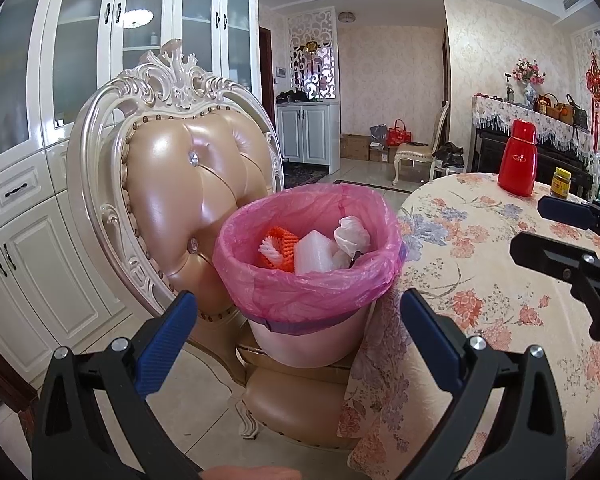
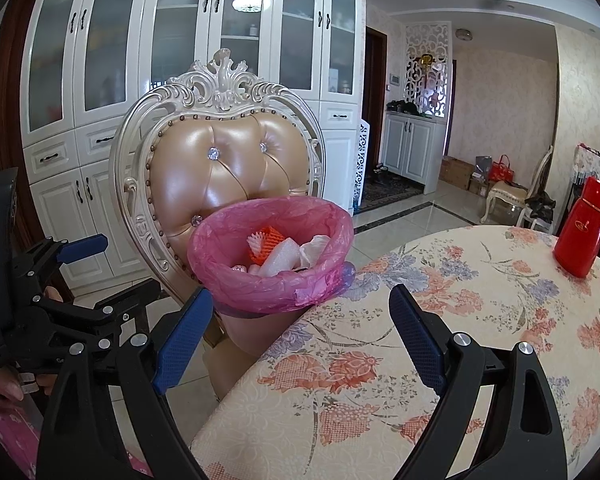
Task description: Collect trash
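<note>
A pink bin with a pink liner bag [image 1: 300, 292] stands on the chair seat beside the table; it also shows in the right wrist view [image 2: 260, 288]. Inside lie an orange foam net [image 1: 278, 250], white foam wrap [image 1: 312, 256] and a crumpled white tissue [image 1: 352, 234]. My left gripper [image 1: 300, 332] is open and empty, in front of the bin. My right gripper [image 2: 300, 332] is open and empty above the table edge, close to the bin. Each gripper shows in the other's view, the right one [image 1: 556, 236] and the left one [image 2: 100, 268].
An ornate tan chair [image 1: 188, 184] holds the bin. The round table with a floral cloth [image 2: 440, 320] carries a red thermos [image 2: 580, 236] and a yellow-lidded jar [image 1: 561, 183]. White cabinets [image 1: 28, 240] line the left wall.
</note>
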A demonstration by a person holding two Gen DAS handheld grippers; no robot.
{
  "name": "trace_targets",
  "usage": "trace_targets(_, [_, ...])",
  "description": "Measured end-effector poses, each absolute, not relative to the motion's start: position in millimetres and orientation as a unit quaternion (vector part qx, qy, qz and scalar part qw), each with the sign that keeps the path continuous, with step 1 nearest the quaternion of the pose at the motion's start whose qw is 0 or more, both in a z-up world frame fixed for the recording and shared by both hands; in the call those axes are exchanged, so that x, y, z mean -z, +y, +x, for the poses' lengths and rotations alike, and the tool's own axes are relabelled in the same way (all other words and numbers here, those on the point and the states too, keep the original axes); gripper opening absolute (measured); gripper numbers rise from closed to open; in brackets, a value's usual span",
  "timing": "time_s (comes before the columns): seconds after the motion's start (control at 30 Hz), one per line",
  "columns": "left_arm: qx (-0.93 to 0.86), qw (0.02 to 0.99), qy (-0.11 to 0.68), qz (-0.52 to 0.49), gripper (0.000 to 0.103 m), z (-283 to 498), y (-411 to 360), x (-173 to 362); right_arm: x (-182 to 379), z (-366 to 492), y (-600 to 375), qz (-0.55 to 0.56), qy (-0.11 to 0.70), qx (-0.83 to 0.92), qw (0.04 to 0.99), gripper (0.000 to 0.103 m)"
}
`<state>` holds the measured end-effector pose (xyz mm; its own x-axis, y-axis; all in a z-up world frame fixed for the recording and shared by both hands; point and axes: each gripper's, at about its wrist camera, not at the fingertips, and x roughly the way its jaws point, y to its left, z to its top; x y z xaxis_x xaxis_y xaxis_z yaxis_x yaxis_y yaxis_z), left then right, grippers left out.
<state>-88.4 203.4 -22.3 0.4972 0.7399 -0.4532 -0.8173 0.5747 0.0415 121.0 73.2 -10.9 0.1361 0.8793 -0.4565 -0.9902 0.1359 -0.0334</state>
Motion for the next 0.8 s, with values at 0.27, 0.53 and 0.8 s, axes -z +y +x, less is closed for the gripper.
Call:
trace_targets(0.27, [-0.452,0.862,0.214,-0.089,0.098,-88.1,204.6,20.2,11.3,120.7,73.2,-0.167,0.166,-0.636,0.735,0.084])
trace_targets(0.53, [-0.456,0.861,0.213,-0.079,0.098,-87.8,203.7,19.6,12.2,119.8,73.0,-0.170,0.166,-0.636,0.734,0.084])
trace_targets(0.8, [-0.457,0.861,0.207,-0.081,0.098,-91.1,204.1,19.3,12.5,119.5,73.0,-0.172,0.165,-0.637,0.733,0.084])
